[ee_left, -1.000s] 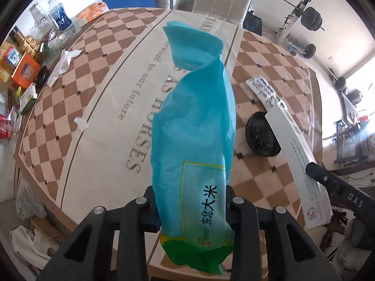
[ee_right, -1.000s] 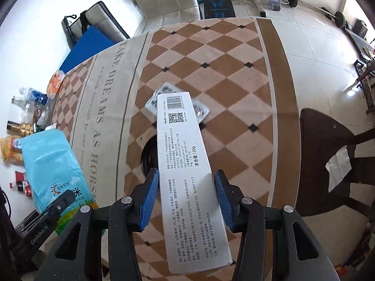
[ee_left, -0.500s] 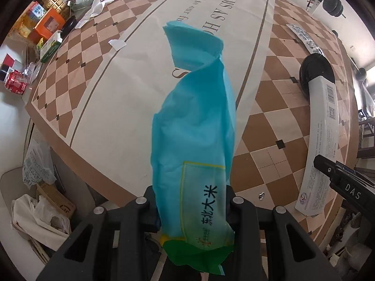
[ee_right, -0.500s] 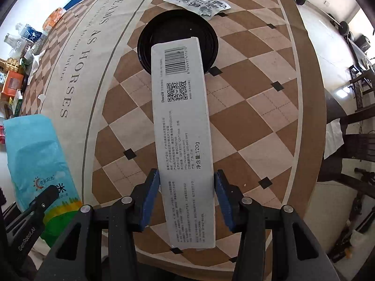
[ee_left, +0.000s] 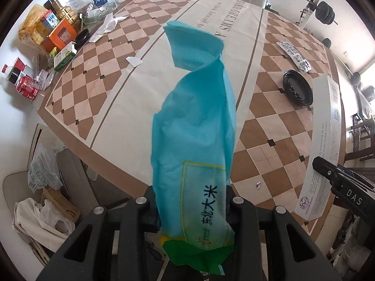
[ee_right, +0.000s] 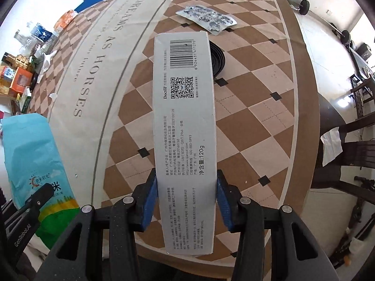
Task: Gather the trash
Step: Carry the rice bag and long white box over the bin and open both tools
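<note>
Crumpled turquoise rice bag (ee_left: pixel 194 126) pinched by left hand-held gripper (ee_left: pixel 192 207); right hand-held gripper (ee_right: pixel 186 193) clamps grey toothpaste box (ee_right: pixel 185 107).

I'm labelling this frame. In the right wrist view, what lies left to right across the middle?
Blue rice bag → white box in the right claw → dark chair with a tissue.

Both wrist views look steeply down, high over checkered table (ee_left: pixel 269 126); shared: black lid (ee_right: pixel 219 58).

One blue rice bag (ee_left: pixel 192 126), one white carton (ee_right: pixel 185 121), one black lid (ee_left: pixel 297 90), one foil wrapper (ee_right: pixel 206 18)
</note>
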The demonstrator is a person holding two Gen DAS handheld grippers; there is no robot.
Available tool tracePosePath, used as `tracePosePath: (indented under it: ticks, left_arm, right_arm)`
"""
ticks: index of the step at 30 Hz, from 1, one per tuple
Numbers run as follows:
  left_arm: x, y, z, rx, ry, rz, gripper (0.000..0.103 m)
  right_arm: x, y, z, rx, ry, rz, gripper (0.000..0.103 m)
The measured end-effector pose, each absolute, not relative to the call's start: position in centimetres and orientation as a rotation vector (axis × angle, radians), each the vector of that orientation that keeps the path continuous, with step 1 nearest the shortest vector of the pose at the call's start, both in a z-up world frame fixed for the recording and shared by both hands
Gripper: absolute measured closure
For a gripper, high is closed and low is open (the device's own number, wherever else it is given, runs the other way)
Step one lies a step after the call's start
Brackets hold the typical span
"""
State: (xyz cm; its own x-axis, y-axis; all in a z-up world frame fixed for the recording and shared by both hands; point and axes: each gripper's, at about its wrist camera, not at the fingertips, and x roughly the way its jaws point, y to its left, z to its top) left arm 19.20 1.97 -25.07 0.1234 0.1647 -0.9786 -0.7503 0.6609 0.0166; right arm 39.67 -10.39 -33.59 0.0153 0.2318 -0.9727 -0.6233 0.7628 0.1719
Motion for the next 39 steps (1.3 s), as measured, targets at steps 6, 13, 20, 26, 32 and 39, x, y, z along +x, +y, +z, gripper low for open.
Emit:
tracePosePath:
  ticks: [6, 13, 20, 26, 32, 39]
  left_arm:
    - [13.5, -0.5, -23.3, -0.549, 1.241, 0.663, 0.074]
    - [6.0, -4.0, -27.4, -0.591, 1.352, 0.612, 0.074]
    - [2.9, -4.9, -38.0, -0.738, 1.521, 0.579, 0.074]
    - [4.4, -3.9, -49.6, -0.855, 1.587, 0.545, 0.073]
    - [7.2, -2.0, -62.2, -0.958, 1.621, 0.49, 0.073]
    - [9.0, 0.0, -71.4, -0.995, 1.664, 0.47, 0.072]
  right_arm:
    - [32.7, -12.8, -28.6, -0.306, 1.347, 0.762, 0.055]
    - [22.4, -19.1, -30.3, -0.265, 1.466, 0.806, 0.055]
    - [15.5, -21.7, -38.7, -0.366, 1.687, 0.836, 0.055]
    - [13.0, -21.4, -50.3, -0.503, 1.778, 0.836, 0.055]
    - [14.6, -19.4, -64.0, -0.554, 1.8, 0.756, 0.055]
    - [17.0, -17.1, -75.5, -0.567, 1.848, 0.718, 0.055]
